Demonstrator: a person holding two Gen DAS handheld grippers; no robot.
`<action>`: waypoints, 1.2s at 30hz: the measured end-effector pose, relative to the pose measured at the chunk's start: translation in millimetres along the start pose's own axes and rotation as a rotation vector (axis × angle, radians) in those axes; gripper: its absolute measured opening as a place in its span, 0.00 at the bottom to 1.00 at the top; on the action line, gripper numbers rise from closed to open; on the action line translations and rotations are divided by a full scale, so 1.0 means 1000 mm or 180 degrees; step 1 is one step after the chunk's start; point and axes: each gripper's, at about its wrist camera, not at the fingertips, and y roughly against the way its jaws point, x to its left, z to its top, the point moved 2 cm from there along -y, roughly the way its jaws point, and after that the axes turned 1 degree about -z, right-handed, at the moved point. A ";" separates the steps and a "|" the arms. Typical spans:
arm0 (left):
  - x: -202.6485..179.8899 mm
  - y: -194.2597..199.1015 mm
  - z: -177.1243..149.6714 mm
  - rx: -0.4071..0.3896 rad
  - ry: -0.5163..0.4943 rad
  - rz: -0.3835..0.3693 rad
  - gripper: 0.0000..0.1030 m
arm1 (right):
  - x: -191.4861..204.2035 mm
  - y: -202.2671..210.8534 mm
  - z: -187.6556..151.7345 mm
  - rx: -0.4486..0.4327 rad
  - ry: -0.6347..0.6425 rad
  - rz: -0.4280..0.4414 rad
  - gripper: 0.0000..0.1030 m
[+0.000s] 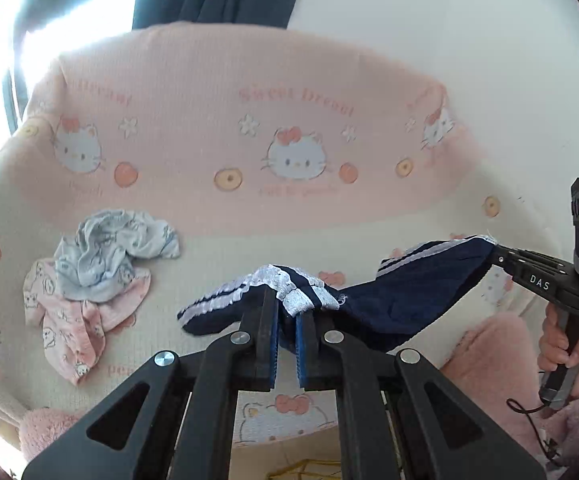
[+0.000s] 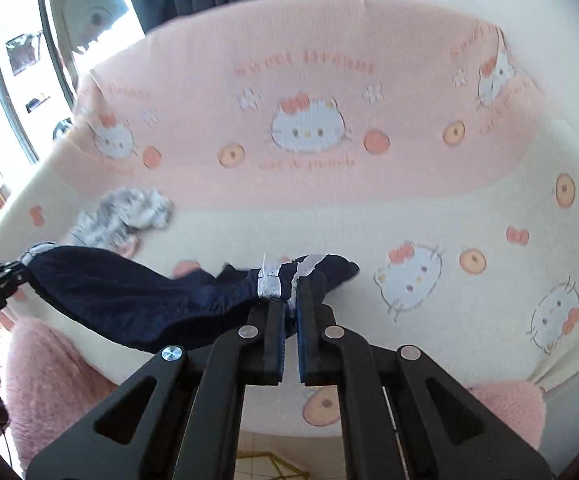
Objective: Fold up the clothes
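Left wrist view first: at 9 o'clock a grey crumpled garment [image 1: 109,252] lies on a pink printed one [image 1: 77,320] on the cat-print blanket [image 1: 209,216], both waiting their turn. At 6 o'clock our left gripper [image 1: 287,320] pinches the striped waistband of the navy shorts [image 1: 409,292], jaws pressed together on the cloth. At 3 o'clock the right gripper [image 1: 497,254] bites the other end of the waistband, a hand [image 1: 569,348] on its handle. The shorts hang stretched between us, clear of the blanket. We reckon this is the lift-and-spread step. Next we'd need to lay them flat on the bare patch, keeping the band taut so nothing bunches.
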 end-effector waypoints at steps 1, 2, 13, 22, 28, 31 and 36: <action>0.001 0.008 0.005 -0.0038 -0.0024 -0.0041 0.07 | 0.002 0.012 0.007 -0.0084 0.0037 0.0037 0.03; 0.002 0.013 0.006 -0.0022 -0.0045 -0.0043 0.07 | 0.004 0.024 0.014 -0.0168 0.0074 0.0073 0.03; 0.021 -0.046 0.078 -0.0027 -0.0417 0.0431 0.07 | -0.030 -0.072 0.047 0.0151 -0.0014 -0.0001 0.03; 0.026 0.003 0.086 -0.0481 -0.0433 0.0520 0.07 | -0.016 0.016 0.087 -0.0813 0.0149 -0.0258 0.04; 0.057 -0.134 -0.059 0.1031 -0.0219 0.0664 0.07 | -0.027 -0.106 -0.025 0.0384 0.0002 -0.0309 0.04; 0.069 -0.186 -0.120 0.1600 -0.0195 0.0767 0.07 | -0.032 -0.167 -0.084 0.1010 0.0005 -0.0347 0.04; 0.079 -0.207 -0.158 0.1866 -0.0053 0.0787 0.07 | -0.030 -0.216 -0.145 0.1707 0.0300 -0.0524 0.04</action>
